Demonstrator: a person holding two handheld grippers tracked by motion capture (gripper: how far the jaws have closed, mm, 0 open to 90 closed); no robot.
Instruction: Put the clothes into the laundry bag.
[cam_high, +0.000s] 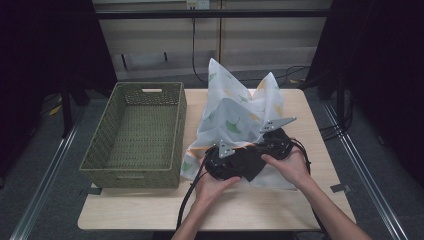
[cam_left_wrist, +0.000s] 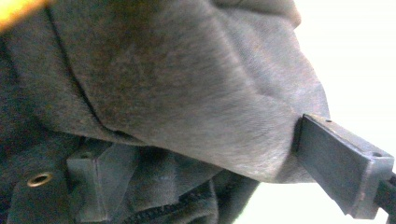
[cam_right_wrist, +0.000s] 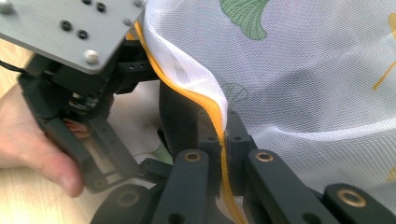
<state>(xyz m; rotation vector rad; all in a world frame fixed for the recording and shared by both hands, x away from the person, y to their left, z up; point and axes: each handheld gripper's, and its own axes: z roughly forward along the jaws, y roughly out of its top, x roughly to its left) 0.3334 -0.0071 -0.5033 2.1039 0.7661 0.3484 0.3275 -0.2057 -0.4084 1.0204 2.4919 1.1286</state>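
Mesh laundry bag (cam_high: 235, 112), white with green leaf print and orange hem, stands at frame centre on table (cam_high: 300, 210), peaks pointing up; bare tabletop at lower right. Woven basket (cam_high: 137, 135) fills left, just beside bag. Dark garment (cam_high: 247, 162) lies at bag mouth.

Right gripper (cam_right_wrist: 223, 133): jaws pinched tight on orange hem. Left gripper (cam_left_wrist: 196, 163): jaws spread wide, garment bunched between them, no clamping seen. No legible writing.

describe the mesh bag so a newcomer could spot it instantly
On the wooden table, just right of the green woven basket, stands a white see-through mesh bag, its corners poking upward. Unlike the dark grey garment at its mouth, it has green leaf prints and an orange-trimmed rim, pinched by the right tongs.
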